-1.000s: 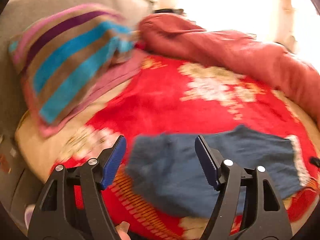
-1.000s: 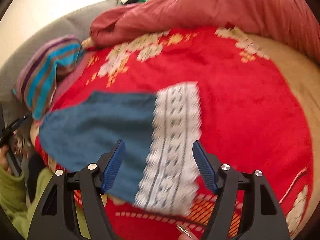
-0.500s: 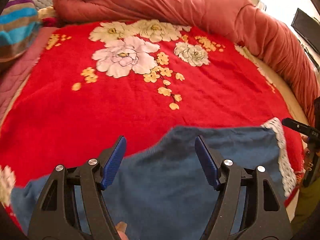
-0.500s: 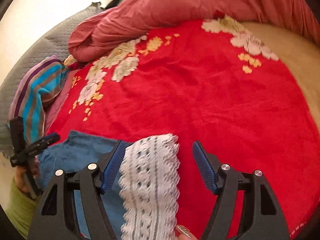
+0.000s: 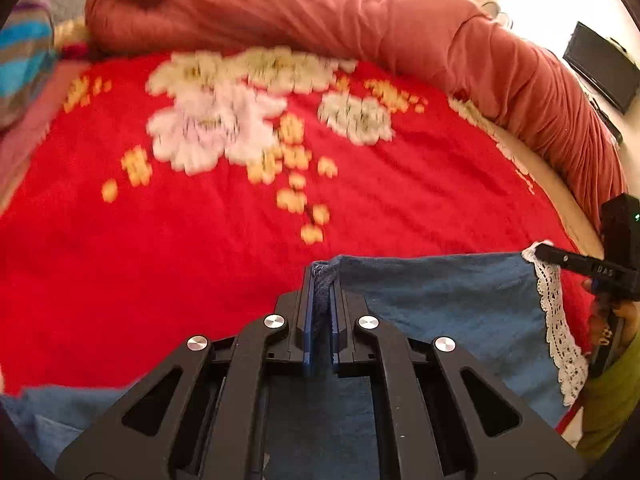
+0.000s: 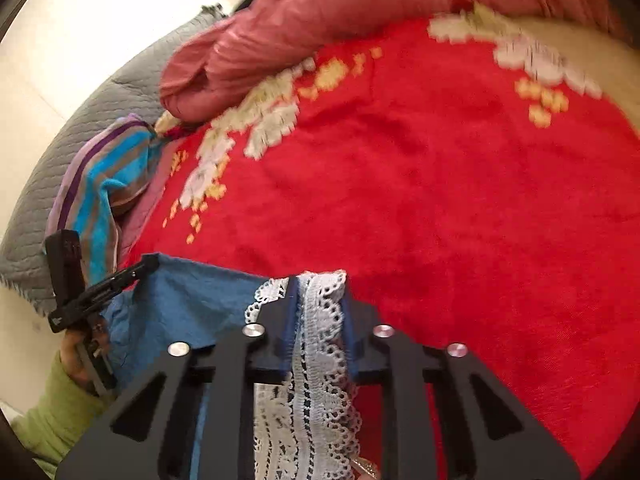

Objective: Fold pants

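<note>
Flower print on the red blanket is motion-blurred in both views. Blue pants run off the left view's bottom edge, lower part hidden behind the left gripper body. Lace hem is cut off at the bottom, partly covered by the right gripper. Striped pillow is cropped at the left edge.
</note>
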### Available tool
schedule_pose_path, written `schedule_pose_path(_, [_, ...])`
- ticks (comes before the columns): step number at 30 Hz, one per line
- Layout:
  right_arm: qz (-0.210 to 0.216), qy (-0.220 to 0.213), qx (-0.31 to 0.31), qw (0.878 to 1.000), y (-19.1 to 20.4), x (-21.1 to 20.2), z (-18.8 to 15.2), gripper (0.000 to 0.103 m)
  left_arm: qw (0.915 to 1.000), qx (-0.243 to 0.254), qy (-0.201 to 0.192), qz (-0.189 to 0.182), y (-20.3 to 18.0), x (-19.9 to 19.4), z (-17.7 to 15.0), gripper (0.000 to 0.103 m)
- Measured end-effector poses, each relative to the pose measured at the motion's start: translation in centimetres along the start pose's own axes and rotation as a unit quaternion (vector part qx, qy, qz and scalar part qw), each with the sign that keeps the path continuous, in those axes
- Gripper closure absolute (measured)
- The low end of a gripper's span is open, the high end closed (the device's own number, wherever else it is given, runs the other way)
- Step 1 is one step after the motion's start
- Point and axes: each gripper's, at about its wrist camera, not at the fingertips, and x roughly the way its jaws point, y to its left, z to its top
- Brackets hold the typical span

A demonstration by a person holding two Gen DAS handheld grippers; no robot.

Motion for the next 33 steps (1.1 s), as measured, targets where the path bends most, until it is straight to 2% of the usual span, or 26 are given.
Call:
schedule_pose_path(2, [-0.030,-0.003,-0.029,0.999,0.7,0.3,0.0,0.089,0.9998,0.011,0.008,0.015,-0.5,0.7,0.0,0.102])
schedule_pose_path(4, [-0.081,0.017,-0.062,0.995,1.2,1.7,-0.4,0.088,0.9994,0.011,0.026,0.022,-0.4,2.0,-0.3,0.101])
schedule_pose_path(6, [-0.107,0.028,-0.074,0.991,1.1,2.6,-0.9,0.086,0.9990,0.007,0.035,0.028,0.0,3.3,-1.0,0.096])
schedule_pose_path(9, [-0.113,0.021,-0.069,0.991,0.6,2.6,-1.1,0.083,0.9993,0.001,0.029,0.023,0.6,3.4,-1.7,0.094])
schedule_pose_path(10, [-0.116,0.019,-0.065,0.991,0.5,2.5,-1.1,0.079,0.9994,0.000,0.027,0.022,0.7,3.2,-1.7,0.092])
schedule_pose_path(12, [-0.119,0.018,-0.063,0.991,0.4,2.4,-1.1,0.077,0.9993,-0.001,0.022,0.029,0.9,2.7,-1.6,0.082])
schedule_pose_path(13, [-0.123,0.016,-0.064,0.990,0.4,2.3,-1.0,0.073,0.9994,-0.008,0.016,0.030,1.3,2.1,-1.5,0.076])
schedule_pose_path(14, [-0.129,0.012,-0.068,0.989,0.6,2.1,-1.0,0.066,0.9994,-0.016,0.013,0.028,1.5,1.8,-1.4,0.074])
schedule_pose_path(15, [-0.139,0.002,-0.075,0.987,0.9,1.5,-1.0,0.063,0.9992,-0.031,0.008,0.025,2.1,1.0,-1.3,0.074])
schedule_pose_path(18, [-0.165,-0.026,-0.086,0.982,1.5,-0.6,-1.3,0.049,0.9971,-0.045,-0.016,0.059,3.4,-1.9,-1.4,0.073])
schedule_pose_path(20, [-0.174,-0.040,-0.088,0.980,1.8,-2.0,-1.8,0.041,0.9946,-0.052,-0.030,0.085,4.4,-4.0,-2.0,0.060])
schedule_pose_path(21, [-0.178,-0.049,-0.090,0.979,2.1,-2.9,-2.3,0.039,0.9936,-0.058,-0.036,0.090,4.9,-4.9,-2.3,0.057])
schedule_pose_path(25, [-0.183,-0.062,-0.121,0.974,4.3,-5.2,-4.4,0.027,0.9891,-0.072,-0.058,0.114,6.1,-8.4,-4.6,0.043])
schedule_pose_path(28, [-0.170,-0.065,-0.161,0.970,7.2,-5.6,-5.7,0.022,0.9859,-0.063,-0.059,0.143,5.9,-9.6,-6.0,0.040])
schedule_pose_path(30, [-0.150,-0.059,-0.186,0.969,9.5,-4.8,-6.3,0.019,0.9872,-0.066,-0.054,0.135,5.6,-9.7,-6.4,0.040])
schedule_pose_path(33, [-0.117,-0.031,-0.227,0.966,13.1,-1.8,-6.7,0.018,0.9944,-0.038,-0.031,0.094,3.3,-8.0,-6.3,0.040])
